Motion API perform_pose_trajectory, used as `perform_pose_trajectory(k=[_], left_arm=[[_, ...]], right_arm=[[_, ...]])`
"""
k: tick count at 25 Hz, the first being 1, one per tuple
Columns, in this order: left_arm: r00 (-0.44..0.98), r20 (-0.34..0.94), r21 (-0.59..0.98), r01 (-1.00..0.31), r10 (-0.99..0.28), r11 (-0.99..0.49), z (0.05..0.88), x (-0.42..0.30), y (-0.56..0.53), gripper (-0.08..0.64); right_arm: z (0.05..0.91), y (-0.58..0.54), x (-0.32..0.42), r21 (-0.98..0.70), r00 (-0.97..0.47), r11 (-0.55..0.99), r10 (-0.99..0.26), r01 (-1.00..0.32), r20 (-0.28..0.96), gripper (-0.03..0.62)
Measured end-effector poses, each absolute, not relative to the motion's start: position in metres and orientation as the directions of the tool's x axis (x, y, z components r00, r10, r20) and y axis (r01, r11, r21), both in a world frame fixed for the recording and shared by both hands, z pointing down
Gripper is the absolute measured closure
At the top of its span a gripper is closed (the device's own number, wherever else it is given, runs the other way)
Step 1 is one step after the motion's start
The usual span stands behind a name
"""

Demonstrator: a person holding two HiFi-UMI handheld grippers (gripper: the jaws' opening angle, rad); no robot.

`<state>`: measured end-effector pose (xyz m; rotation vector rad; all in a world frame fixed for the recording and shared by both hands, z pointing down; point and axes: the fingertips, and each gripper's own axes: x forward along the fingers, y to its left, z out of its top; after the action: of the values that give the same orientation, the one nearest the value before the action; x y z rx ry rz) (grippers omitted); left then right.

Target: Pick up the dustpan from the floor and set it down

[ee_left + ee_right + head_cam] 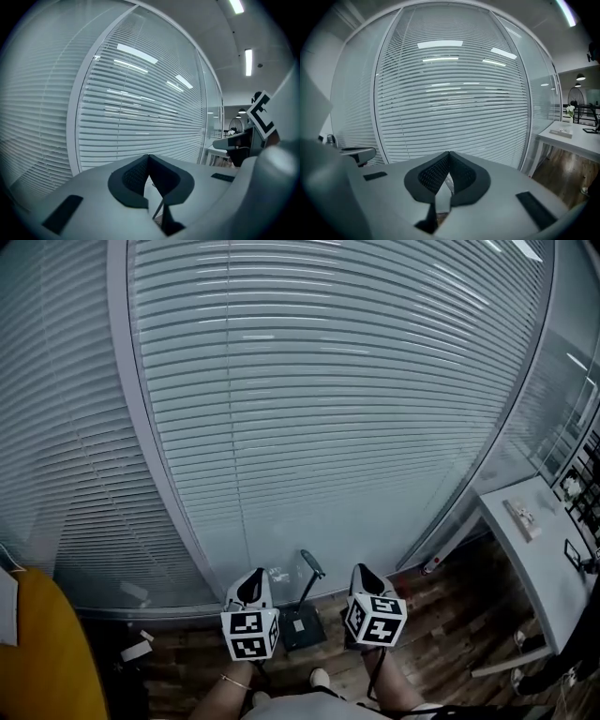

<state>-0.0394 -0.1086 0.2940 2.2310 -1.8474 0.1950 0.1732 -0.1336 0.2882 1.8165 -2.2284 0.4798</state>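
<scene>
At 6 o'clock in the head view, two bare forearms reach forward. The left gripper [251, 585] is at 7 o'clock and the right gripper [365, 579] at 5 o'clock, side by side and apart, both pointing at the wall ahead. Each carries its marker cube on top.

In the left gripper view, the left gripper [149, 158] has its jaws closed tip to tip with nothing between them. In the right gripper view, the right gripper [449, 154] looks the same: the pads meet at the tips and hold nothing.

The dustpan [302, 626] is dark and sits on the wooden floor [441, 615] between the two grippers, just beyond them at 6 o'clock. Neither gripper touches it. Its long handle [310, 579] leans up toward 12 o'clock and ends in a dark grip.

A white scrap [137, 650] lies on the floor at 8 o'clock, near a yellow shape [47, 652] at the frame's edge.

The white tabletop [530, 554] stands at 3 o'clock with a small item [522, 515] on it.

Farthest off, closed blinds [328, 409] behind glass fill the view from 9 to 2 o'clock.
</scene>
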Motion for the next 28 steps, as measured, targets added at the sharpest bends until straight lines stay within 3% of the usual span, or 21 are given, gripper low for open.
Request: perform_pose_trajectory(k=[12,19,28], left_arm=[[0.196,0.292,0.104,-0.979,-0.936,-0.173,0.322,-0.017,-0.112,0.543],[0.225,0.410,0.128,-0.974,-0.884,-0.188,0.399,-0.013,-0.096,0.543],[0.261,0.463,0.148,-0.965,-0.847,-0.216,0.492,0.001,-0.094,0.543]], right_arm=[[0.309,-0.136,0.196,-0.102,-0.217,0.192,-0.891,-0.976,0.399,0.560],[0.381,-0.116,0.194,-0.101,-0.221,0.196,-0.836,-0.975,0.503,0.560],[0.482,-0.106,0.198,-0.117,-0.210,0.175,-0.782,-0.978,0.586,0.560]])
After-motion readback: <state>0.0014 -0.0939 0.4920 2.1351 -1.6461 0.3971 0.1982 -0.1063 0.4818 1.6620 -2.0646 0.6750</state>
